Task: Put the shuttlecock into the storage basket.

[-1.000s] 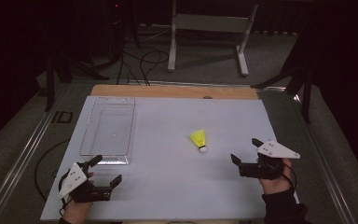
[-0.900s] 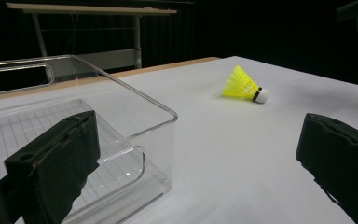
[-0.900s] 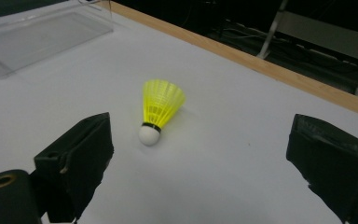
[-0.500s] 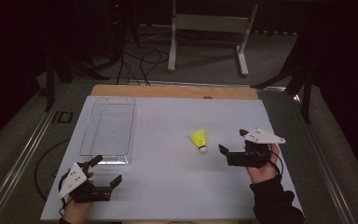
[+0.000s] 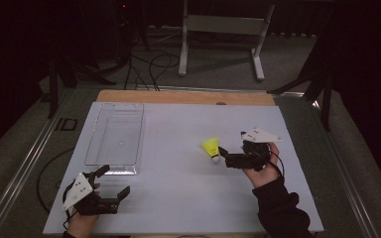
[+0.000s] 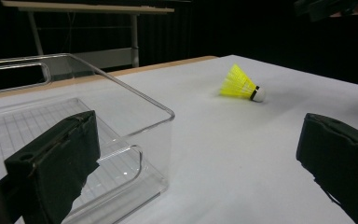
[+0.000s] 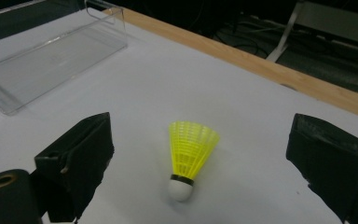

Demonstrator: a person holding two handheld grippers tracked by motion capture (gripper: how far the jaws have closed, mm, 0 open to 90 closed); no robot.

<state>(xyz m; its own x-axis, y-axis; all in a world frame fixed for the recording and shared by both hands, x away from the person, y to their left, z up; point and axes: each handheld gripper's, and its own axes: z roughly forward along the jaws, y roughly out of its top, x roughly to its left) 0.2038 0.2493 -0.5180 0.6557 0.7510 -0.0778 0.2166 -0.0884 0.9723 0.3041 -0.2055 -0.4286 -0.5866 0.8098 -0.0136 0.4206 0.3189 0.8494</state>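
Observation:
A yellow shuttlecock (image 5: 211,148) with a white cork lies on its side on the white table top (image 5: 178,198), right of centre. My right gripper (image 5: 223,156) is open just to its right, jaws pointing left at the cork. In the right gripper view the shuttlecock (image 7: 189,151) lies between the two spread jaws, cork nearest, untouched by either. My left gripper (image 5: 113,181) is open and empty at the near left, just in front of a clear plastic tray (image 5: 140,139). In the left gripper view the shuttlecock (image 6: 241,86) lies farther off, beyond the tray's corner (image 6: 168,116).
The clear tray (image 7: 51,56) is empty and takes up the table's left side. A wooden strip (image 5: 178,96) runs along the far edge. Beyond it, cables and a metal stand (image 5: 218,29) are on the dark floor.
My right gripper has moved left and forward from the near right, so its open jaws now flank the shuttlecock. The left gripper and the shuttlecock have not moved.

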